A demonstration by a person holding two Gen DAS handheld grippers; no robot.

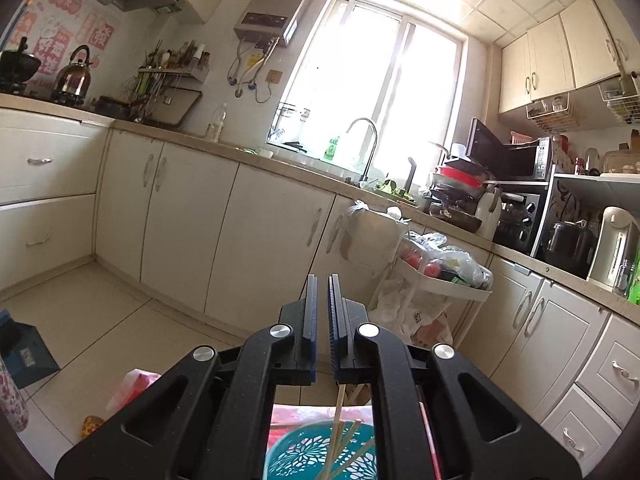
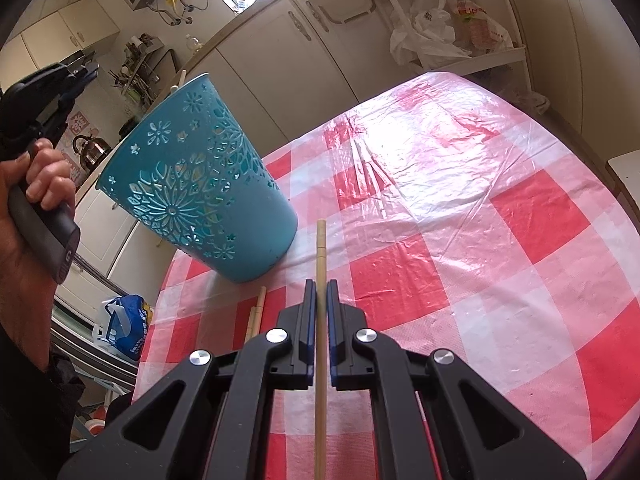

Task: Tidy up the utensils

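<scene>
We have a chopstick (image 2: 320,264) clamped in the right gripper (image 2: 320,286), its tip pointing toward the foot of the teal basket (image 2: 208,184), which stands on the checked bench (image 2: 460,240) near its rounded left edge. The left gripper (image 1: 322,280) is clenched on nothing and hangs above the basket's mouth, where several chopsticks (image 1: 340,432) already stand. To do this well, we judge we should lift the stick, tip it upright and lower it through the rim. Two loose chopsticks (image 2: 256,316) lie just beside our jaws. The bench to the right lies bare, so we swing from there, clear of the left hand (image 2: 36,188).
</scene>
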